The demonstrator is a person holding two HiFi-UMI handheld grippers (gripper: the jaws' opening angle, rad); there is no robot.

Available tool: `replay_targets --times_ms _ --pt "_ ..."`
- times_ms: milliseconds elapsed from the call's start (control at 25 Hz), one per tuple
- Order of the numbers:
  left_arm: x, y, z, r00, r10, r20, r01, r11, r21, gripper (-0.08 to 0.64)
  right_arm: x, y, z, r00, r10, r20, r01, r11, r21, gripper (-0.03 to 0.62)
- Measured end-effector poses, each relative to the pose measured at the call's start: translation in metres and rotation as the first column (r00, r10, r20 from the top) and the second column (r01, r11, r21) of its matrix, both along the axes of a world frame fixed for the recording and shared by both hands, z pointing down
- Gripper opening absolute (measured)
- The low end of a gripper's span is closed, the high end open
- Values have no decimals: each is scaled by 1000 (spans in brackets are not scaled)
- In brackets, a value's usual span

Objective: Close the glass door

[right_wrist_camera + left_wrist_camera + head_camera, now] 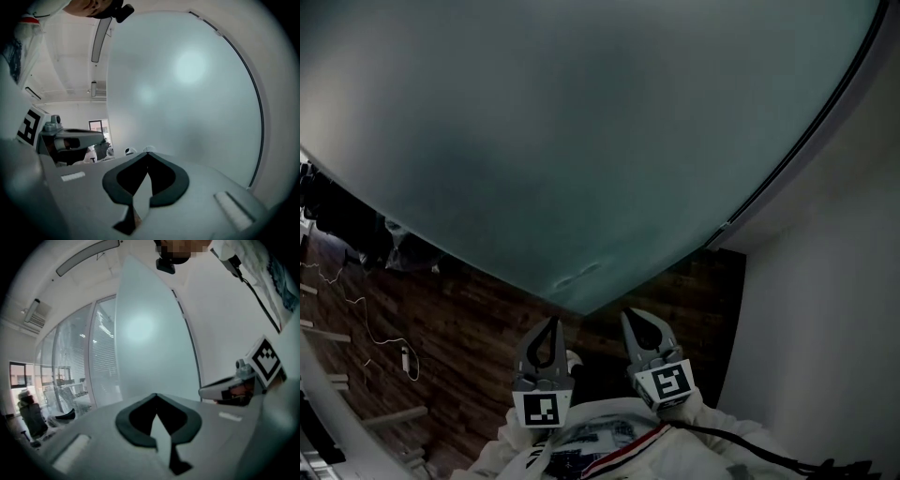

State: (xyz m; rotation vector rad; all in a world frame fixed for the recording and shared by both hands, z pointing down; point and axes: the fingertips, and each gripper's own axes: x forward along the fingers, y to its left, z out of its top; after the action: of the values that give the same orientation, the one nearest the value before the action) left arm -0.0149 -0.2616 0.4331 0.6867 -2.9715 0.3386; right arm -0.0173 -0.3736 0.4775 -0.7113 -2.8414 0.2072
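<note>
A large frosted glass door [581,141] fills the upper part of the head view, and its lower edge dips to just ahead of both grippers. My left gripper [551,322] and right gripper [628,315] are held side by side, pointing at the pane, each shut on nothing. The frames do not show whether the tips touch the glass. In the left gripper view the door [150,343] stands straight ahead of the closed left gripper [155,394]. The right gripper view shows the door [187,93] beyond the closed right gripper [148,153].
A white wall [825,309] stands to the right, with the door's dark frame line [811,127] beside it. The floor [469,319] is dark wood, with a thin cable [384,339] lying on it at left. Glass partitions with blinds [75,366] and an office chair [30,416] lie left of the door.
</note>
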Motion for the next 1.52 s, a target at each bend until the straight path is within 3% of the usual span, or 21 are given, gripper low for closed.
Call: replay_targets --times_ms 200,360,440,600,880,1040,1240,1320,1360,1520 --pt "-3 38 6 997 -75 -26 75 997 33 2 -17 26 20 1000 -25 -1 25 999 27 14" --pt "-14 64 -4 996 -85 -4 85 996 41 2 -33 52 30 998 -35 -45 33 998 -50 171" --pt "-21 70 -7 997 -79 3 79 996 46 2 -40 62 33 997 -50 -62 45 996 -81 361" --pt "-33 76 -8 998 -61 7 61 997 55 2 -49 74 41 997 -63 -44 63 998 -9 436" --pt "-44 82 -12 999 -38 22 36 997 67 2 -64 74 49 1000 -8 -22 9 998 56 433" --pt "-49 91 -14 999 -33 34 32 998 48 2 -77 76 56 1000 0 -27 2 996 85 385" --pt "-50 106 -17 998 -52 42 49 997 54 2 -96 74 65 999 31 -15 -29 988 150 287" --pt "-51 115 -17 998 -43 55 41 999 27 2 -105 77 66 998 56 -9 -54 982 183 174" --pt "-53 119 -16 997 -35 63 35 999 9 2 -109 78 67 998 66 -11 -62 980 190 150" --pt "-60 142 -12 997 -45 64 45 999 12 2 -115 78 73 997 75 -7 -72 980 185 129"
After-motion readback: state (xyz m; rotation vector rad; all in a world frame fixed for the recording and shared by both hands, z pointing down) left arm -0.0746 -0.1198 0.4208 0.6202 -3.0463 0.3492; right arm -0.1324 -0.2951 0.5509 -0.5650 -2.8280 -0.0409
